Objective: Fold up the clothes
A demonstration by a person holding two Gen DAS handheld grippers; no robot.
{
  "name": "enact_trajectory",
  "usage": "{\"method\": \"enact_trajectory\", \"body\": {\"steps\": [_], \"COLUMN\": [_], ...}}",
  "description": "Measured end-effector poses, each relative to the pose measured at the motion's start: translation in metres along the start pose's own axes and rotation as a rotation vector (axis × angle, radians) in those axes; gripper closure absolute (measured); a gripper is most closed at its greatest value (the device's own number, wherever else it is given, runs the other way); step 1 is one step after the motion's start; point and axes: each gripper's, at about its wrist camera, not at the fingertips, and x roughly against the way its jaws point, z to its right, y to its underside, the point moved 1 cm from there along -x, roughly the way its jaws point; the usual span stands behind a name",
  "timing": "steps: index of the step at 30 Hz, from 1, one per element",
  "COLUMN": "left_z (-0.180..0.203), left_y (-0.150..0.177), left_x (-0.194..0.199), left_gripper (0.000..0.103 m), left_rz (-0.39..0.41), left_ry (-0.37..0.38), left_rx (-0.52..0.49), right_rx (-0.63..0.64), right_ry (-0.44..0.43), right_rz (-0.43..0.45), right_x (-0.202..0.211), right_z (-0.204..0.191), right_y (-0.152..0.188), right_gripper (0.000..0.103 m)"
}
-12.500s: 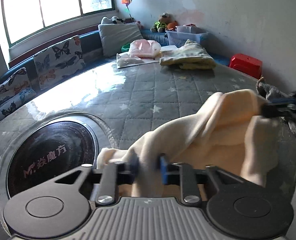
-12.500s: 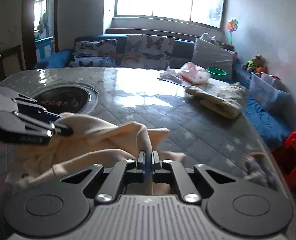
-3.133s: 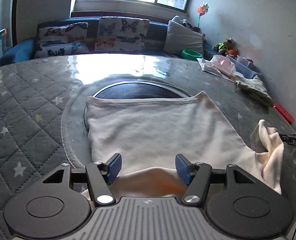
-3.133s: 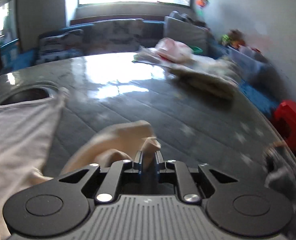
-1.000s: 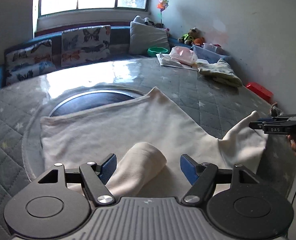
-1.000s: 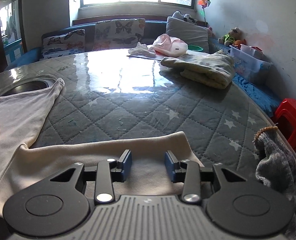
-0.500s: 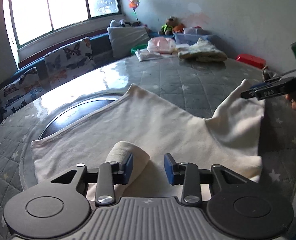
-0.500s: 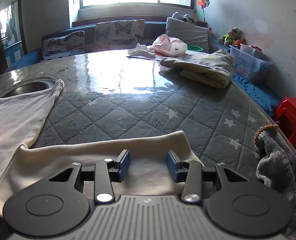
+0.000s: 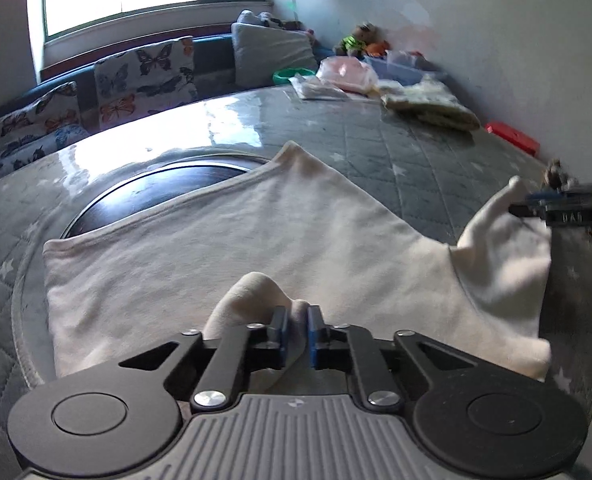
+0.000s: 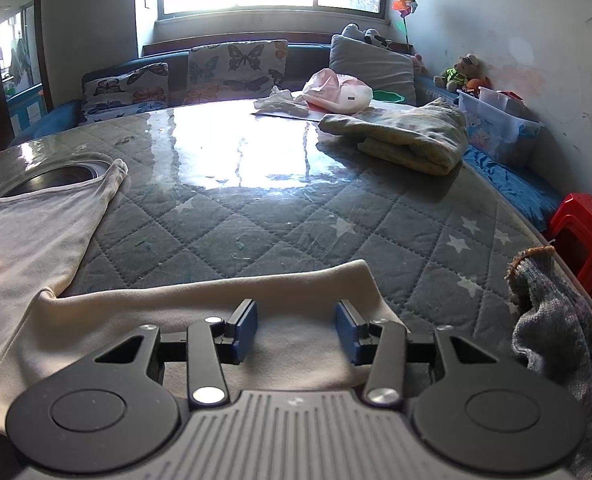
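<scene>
A cream long-sleeved garment (image 9: 255,232) lies spread flat on the quilted grey table, its body partly over a round black inset. My left gripper (image 9: 296,332) is shut on the garment's rolled sleeve (image 9: 251,296) at the near edge. In the right wrist view the other sleeve (image 10: 215,300) lies flat across the near table. My right gripper (image 10: 296,330) is open, its blue pads (image 10: 245,326) just above that sleeve. The right gripper also shows at the right edge of the left wrist view (image 9: 536,206), over the sleeve's raised end.
A folded yellow-green garment (image 10: 400,136) and a pink bundle (image 10: 338,94) lie at the table's far side. A grey knit cloth (image 10: 552,320) hangs at the near right edge. The black inset (image 9: 151,184) sits under the garment. A red stool (image 10: 580,232) stands beside the table.
My left gripper has closed on the rolled sleeve, which lay loose between open jaws half a second ago. My right gripper stays open over the other sleeve, barely moved.
</scene>
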Motion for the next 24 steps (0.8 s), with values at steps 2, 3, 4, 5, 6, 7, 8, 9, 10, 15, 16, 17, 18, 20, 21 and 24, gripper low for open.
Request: {"method": "enact_trajectory", "body": {"steps": [2,3,4,5,6,7,8,9,10,15,16,17,18,20,21,24], "left_z": [-0.01,-0.017,-0.026,-0.034,-0.044,-0.054,-0.063,-0.072,-0.08,-0.114,-0.12,-0.126,-0.132,-0.145,-0.152,-0.169], "left_y": [-0.002,-0.003,-0.003,-0.002,0.0,0.003,0.007,0.011,0.016,0.058,0.067,0.076,0.085,0.103,0.111,0.126], "left_x": [0.015,0.026,0.038,0.051,0.064,0.078,0.092,0.105,0.118,0.172,0.178,0.183,0.188,0.194,0.196,0.195], "left_gripper": [0.097,0.097,0.097,0.097,0.097,0.097,0.097,0.097,0.097,0.097,0.097,0.097,0.097,0.097,0.097,0.097], "left_rz": [0.046,0.077,0.108,0.138,0.165,0.189,0.211,0.231,0.251,0.295,0.293,0.29,0.287,0.266,0.253,0.214], "left_ry": [-0.009,-0.017,-0.033,-0.053,-0.072,-0.095,-0.123,-0.153,-0.184,-0.377,-0.414,-0.449,-0.484,-0.536,-0.545,-0.585], "left_rx": [0.065,0.101,0.136,0.169,0.203,0.237,0.264,0.288,0.309,0.405,0.424,0.441,0.457,0.487,0.501,0.518], "right_rx": [-0.001,-0.001,-0.001,-0.002,-0.002,-0.003,-0.001,0.003,0.007,0.024,0.031,0.04,0.05,0.07,0.081,0.151], "right_ry": [0.002,0.004,0.005,0.006,0.007,0.008,0.011,0.014,0.017,0.024,0.023,0.021,0.016,0.002,-0.013,-0.115], "right_rz": [-0.003,-0.004,-0.005,-0.007,-0.008,-0.01,-0.011,-0.011,-0.012,-0.005,-0.002,0.001,0.006,0.014,0.016,0.015], "right_x": [0.0,0.0,0.0,0.0,0.0,0.0,0.001,0.001,0.001,0.005,0.006,0.008,0.01,0.015,0.017,0.029], "right_z": [0.0,0.0,0.0,0.0,0.0,0.0,0.0,-0.001,-0.002,-0.007,-0.009,-0.012,-0.015,-0.022,-0.026,-0.048], "right_y": [0.0,0.0,0.0,-0.001,-0.001,-0.001,-0.001,-0.002,-0.002,-0.005,-0.006,-0.007,-0.009,-0.012,-0.014,-0.017], "right_gripper": [0.056,0.056,0.055,0.055,0.055,0.054,0.054,0.054,0.054,0.054,0.054,0.054,0.054,0.054,0.054,0.051]}}
